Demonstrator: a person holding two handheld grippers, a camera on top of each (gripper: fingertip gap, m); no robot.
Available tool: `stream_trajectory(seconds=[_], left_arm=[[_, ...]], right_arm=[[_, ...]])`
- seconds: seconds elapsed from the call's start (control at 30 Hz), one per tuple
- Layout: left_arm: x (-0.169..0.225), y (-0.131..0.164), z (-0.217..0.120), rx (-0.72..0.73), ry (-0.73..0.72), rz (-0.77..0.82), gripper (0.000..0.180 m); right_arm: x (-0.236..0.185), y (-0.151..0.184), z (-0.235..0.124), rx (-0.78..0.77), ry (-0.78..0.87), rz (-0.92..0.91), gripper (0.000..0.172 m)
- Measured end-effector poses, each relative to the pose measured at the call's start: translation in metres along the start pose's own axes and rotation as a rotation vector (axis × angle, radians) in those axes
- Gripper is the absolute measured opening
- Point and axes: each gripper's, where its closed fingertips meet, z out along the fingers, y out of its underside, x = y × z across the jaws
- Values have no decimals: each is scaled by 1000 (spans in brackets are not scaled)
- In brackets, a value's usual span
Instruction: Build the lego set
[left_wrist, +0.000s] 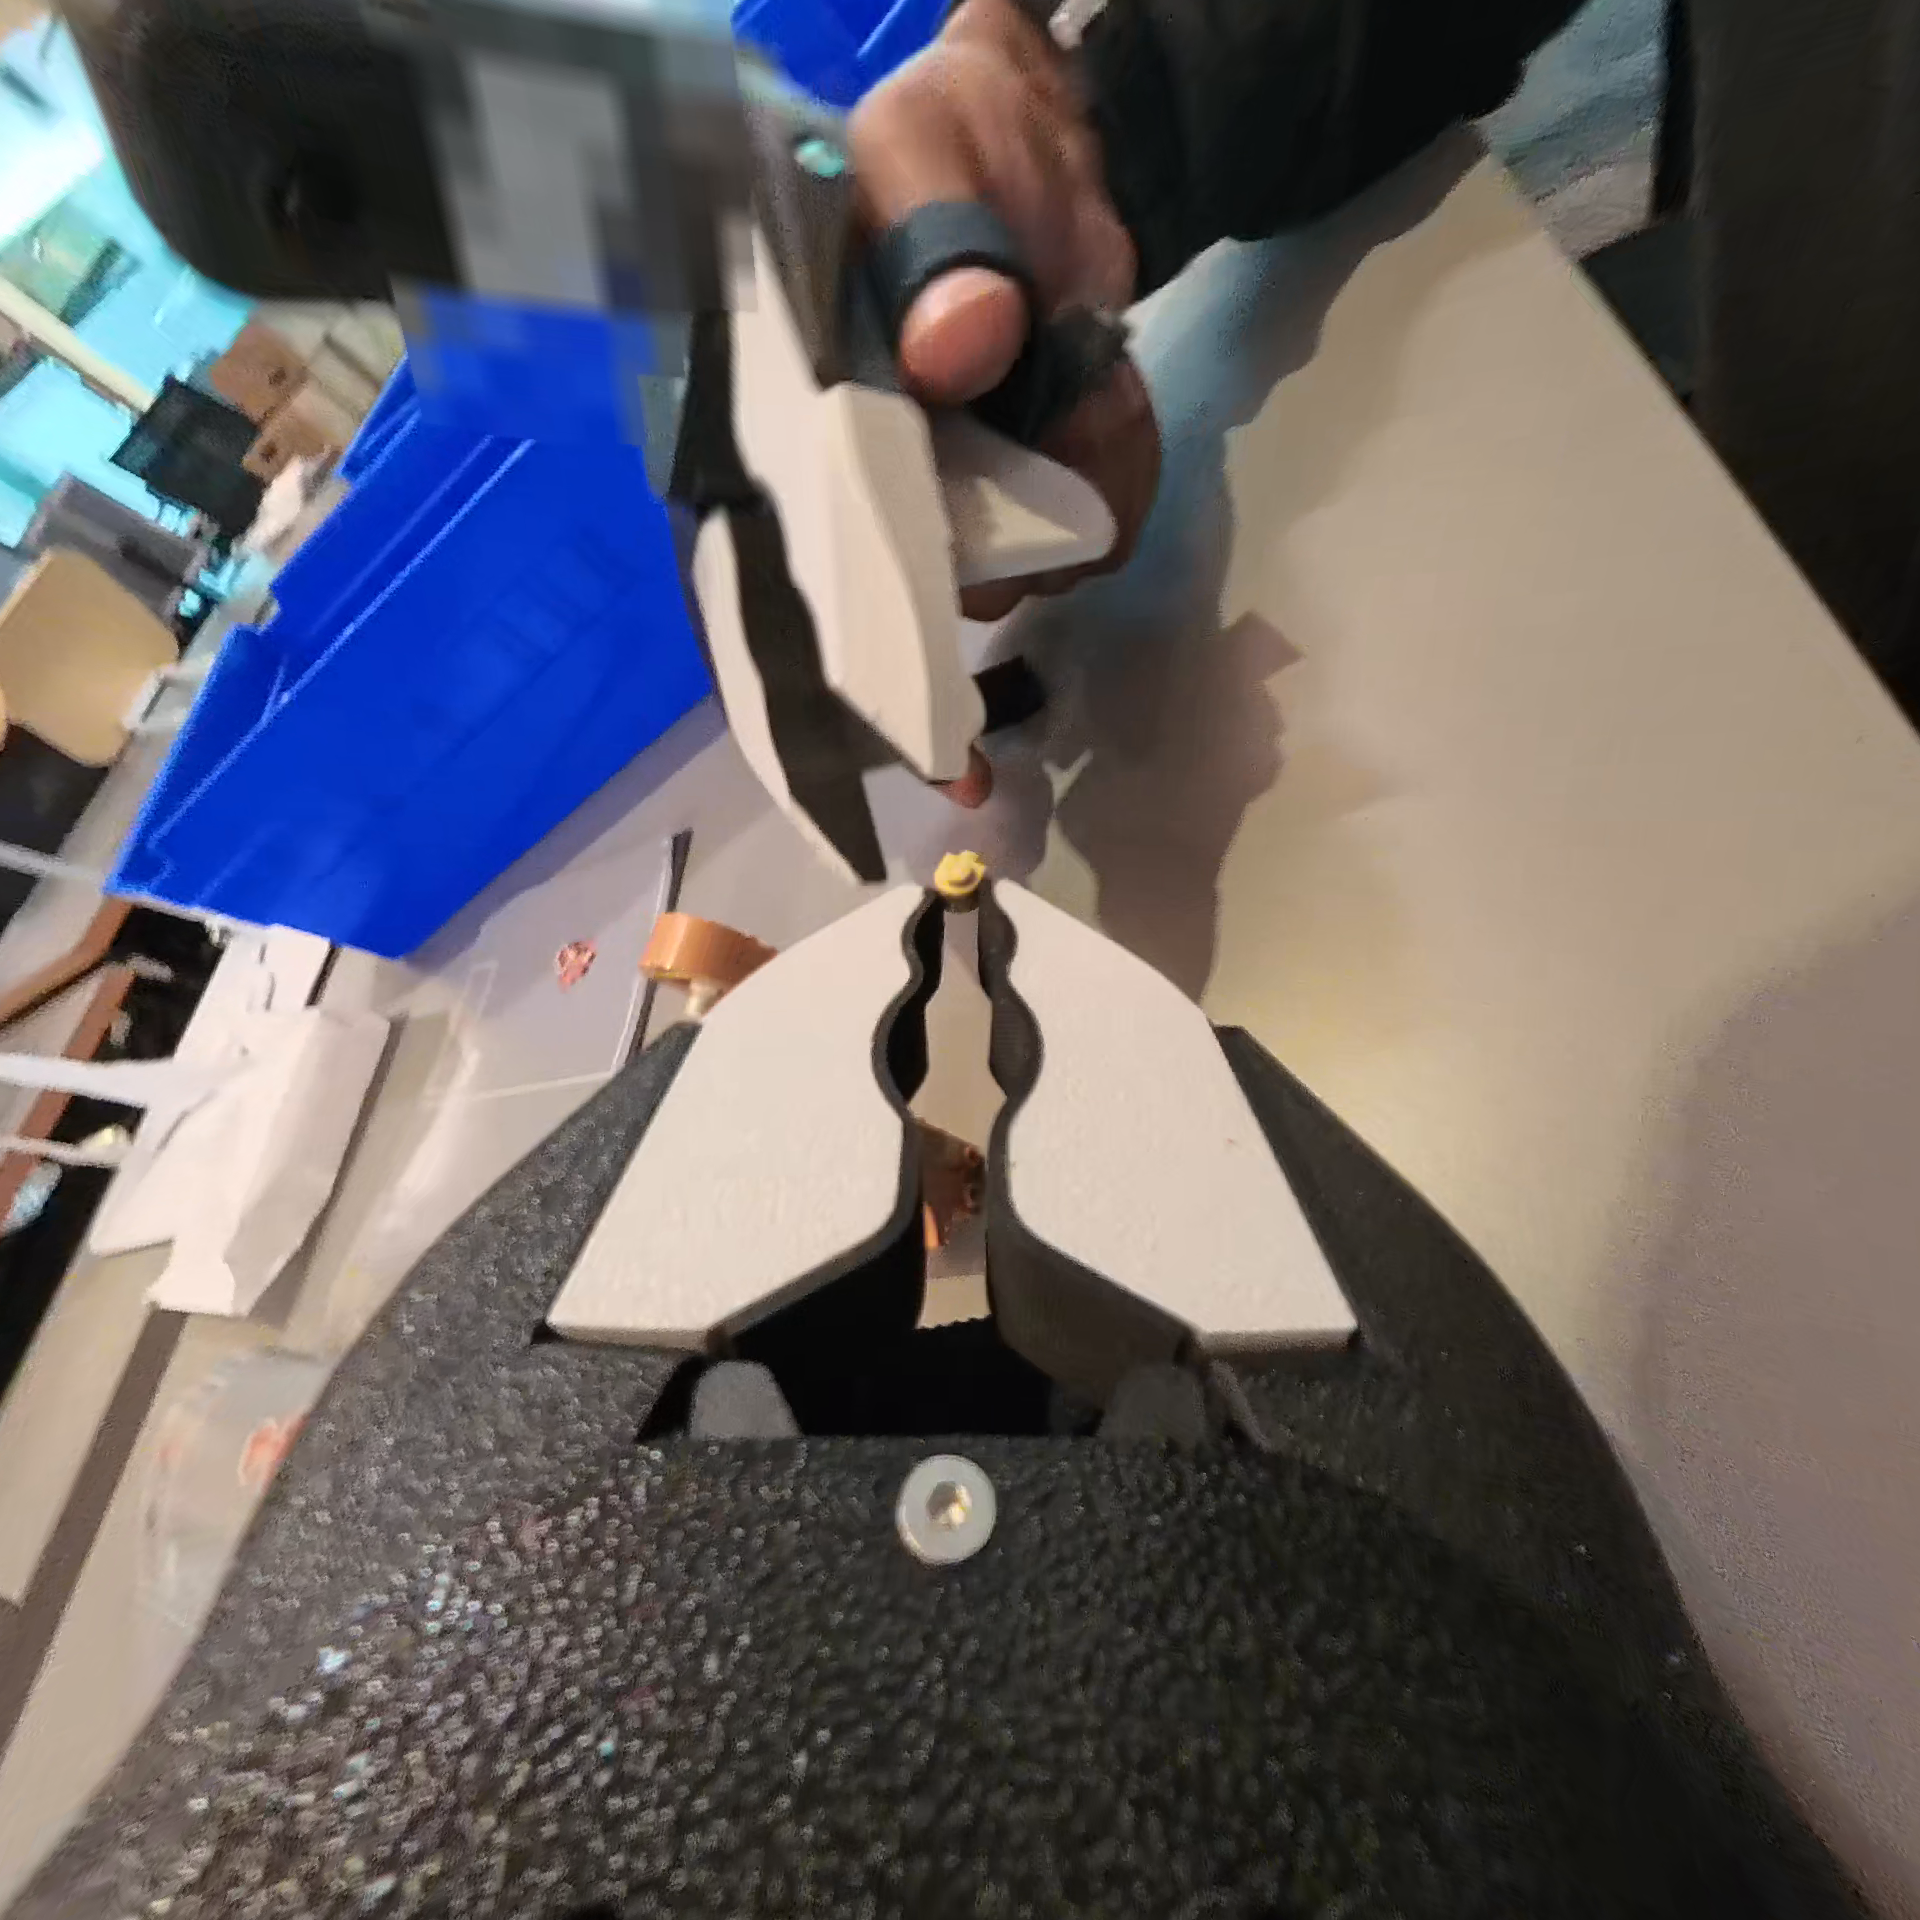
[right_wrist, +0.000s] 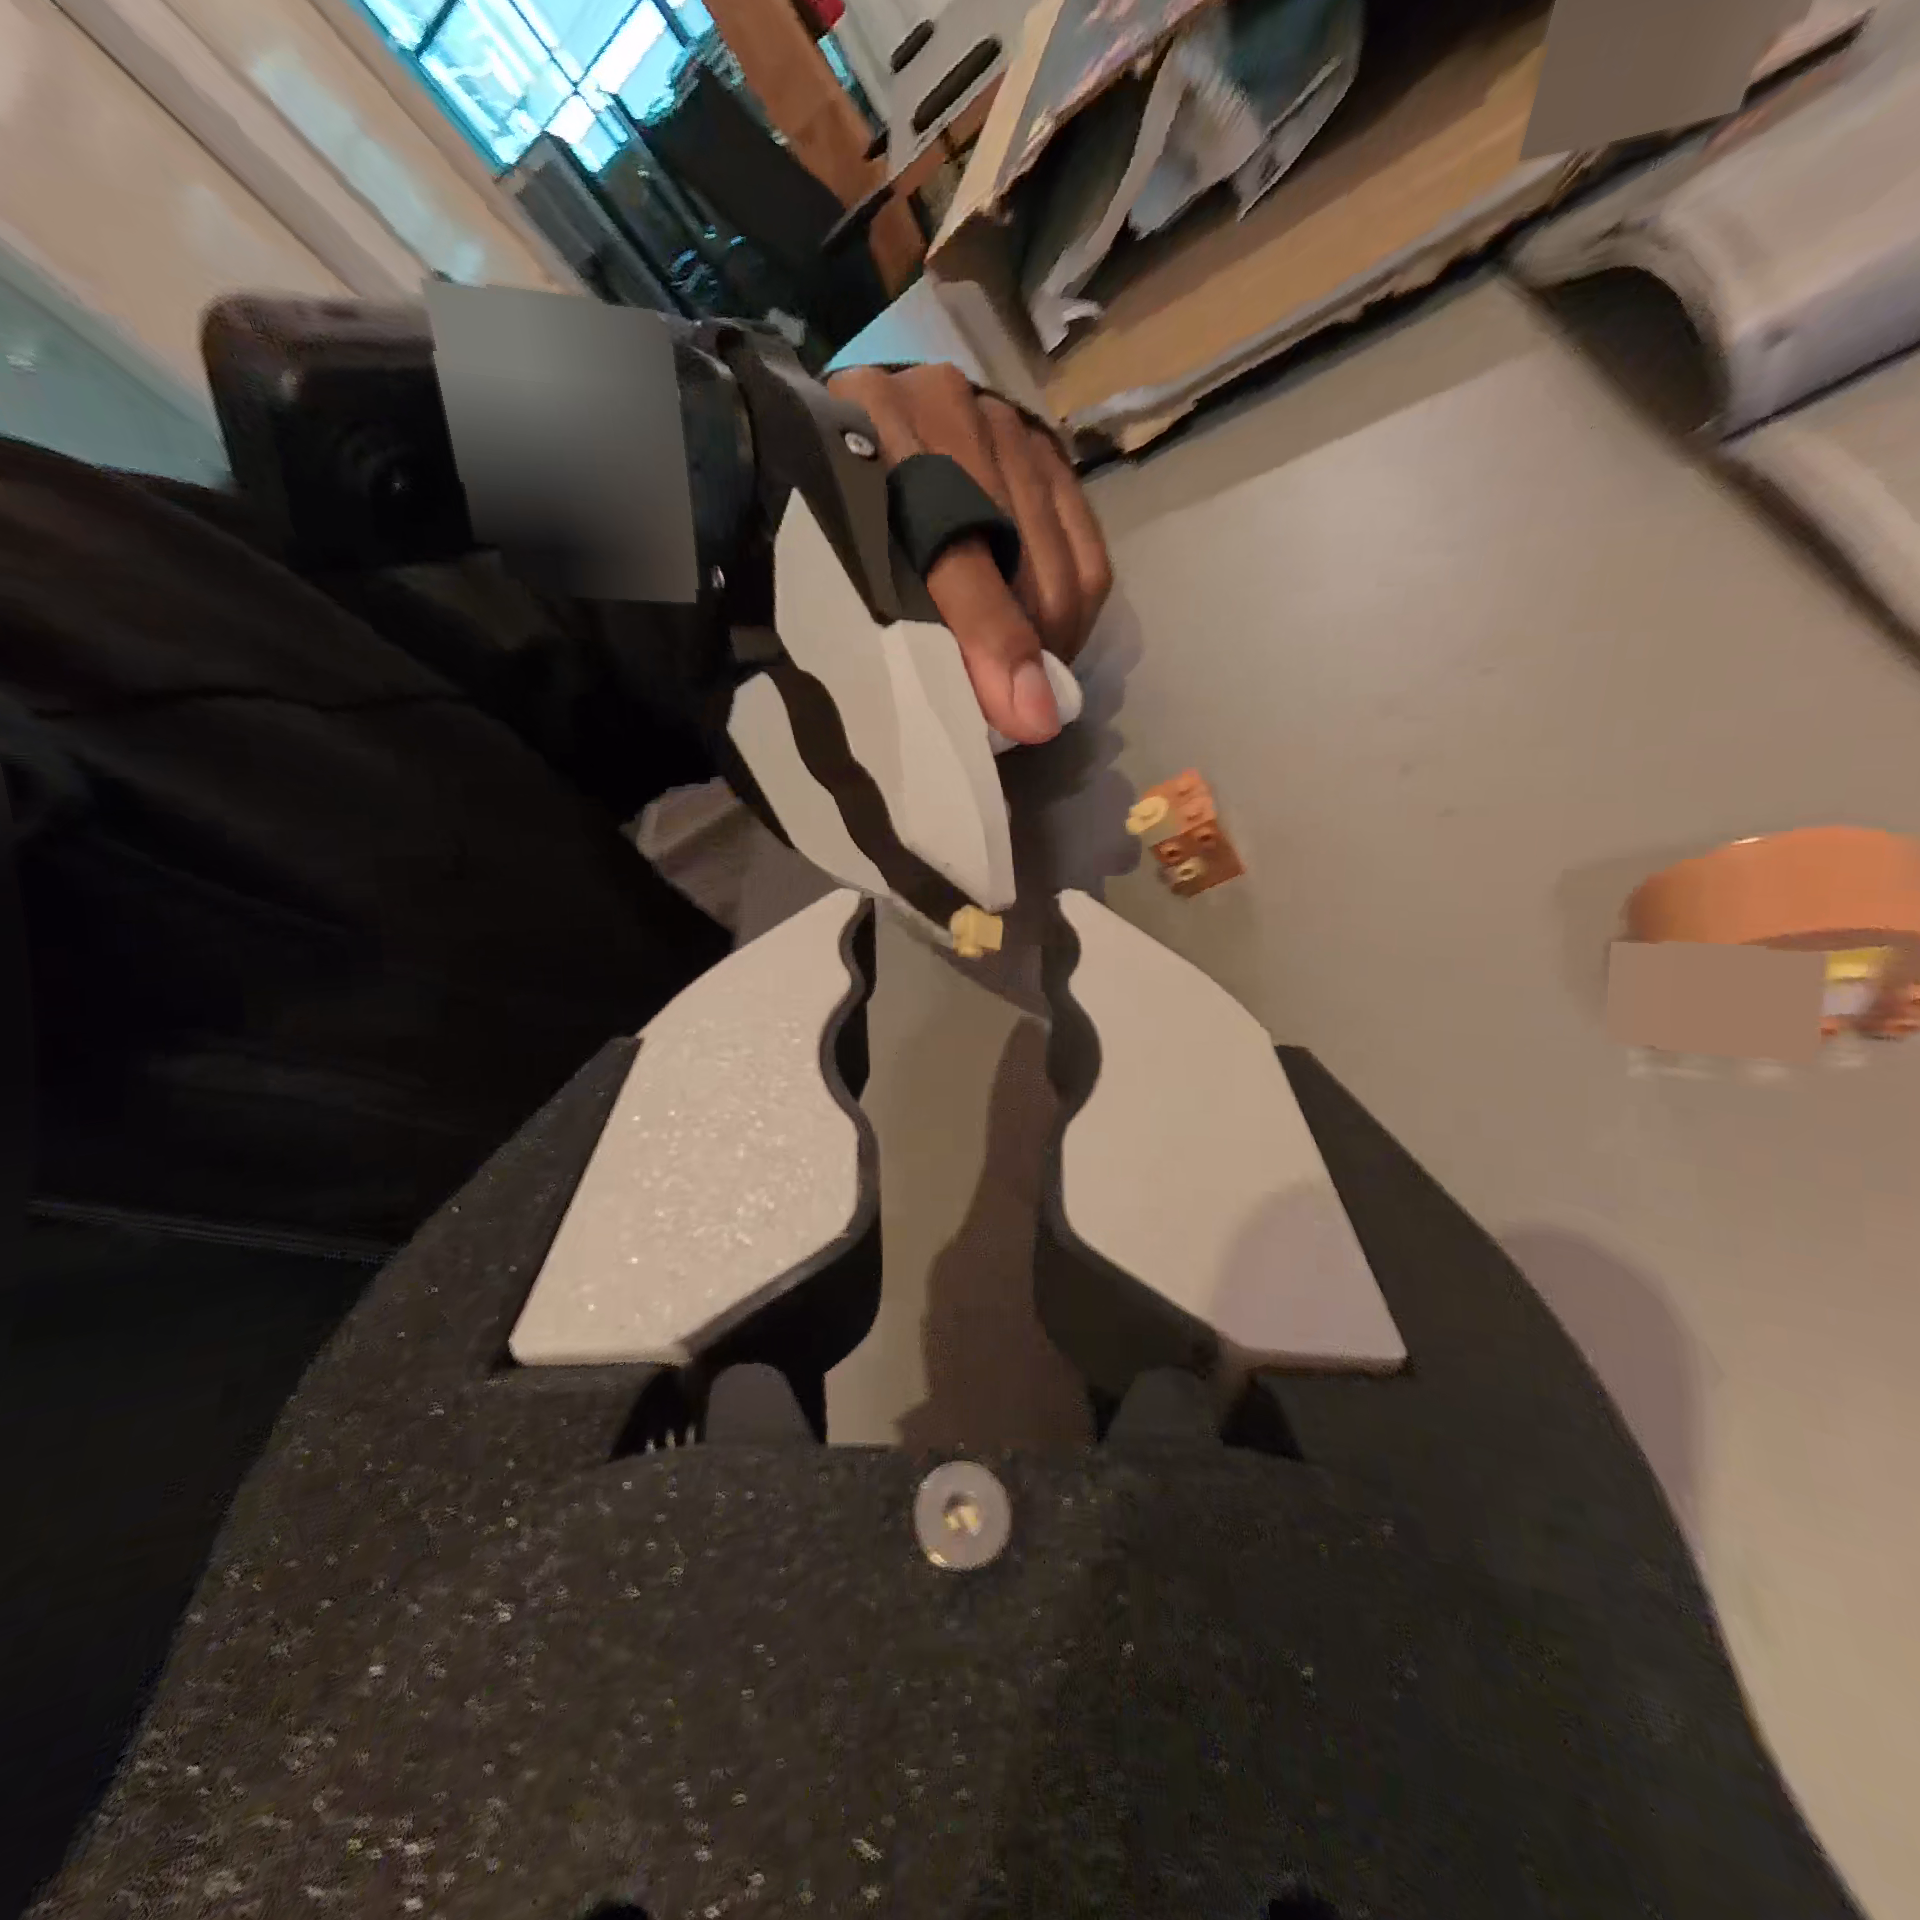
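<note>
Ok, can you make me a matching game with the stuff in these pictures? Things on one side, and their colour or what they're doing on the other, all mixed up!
Things:
1. left gripper
2. right gripper
3. bins
4. tape roll

Descriptions:
A. blue, at the table's far side
B. jaws apart, nothing between them
C. brown, lying on the table
D. pinching a tiny yellow peg

Pairs: 1-D, 2-B, 3-A, 4-C

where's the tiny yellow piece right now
The tiny yellow piece is pinched at the left gripper tips, above the table, just ahead of the open right gripper.
</note>
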Motion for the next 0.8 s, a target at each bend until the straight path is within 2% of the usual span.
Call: stream_trajectory(seconds=[0.13, 0.3, 0.43, 0.57, 0.8], left_arm=[[-21, 1, 0, -7, -62, -193, 6], [-30, -7, 9, -3, -43, -425, 6], [-32, -4, 13, -9, -42, -505, 5], [-32, -3, 13, 19, -27, -587, 6], [-36, -15, 7, 92, -28, -628, 5]], right_arm=[[14, -3, -13, 69, 159, -193, 29], [23, -18, -27, 211, 237, -265, 19], [19, -24, -31, 271, 236, -329, 15], [18, -25, -29, 268, 235, -337, 15], [15, -24, -25, 256, 263, -401, 12]])
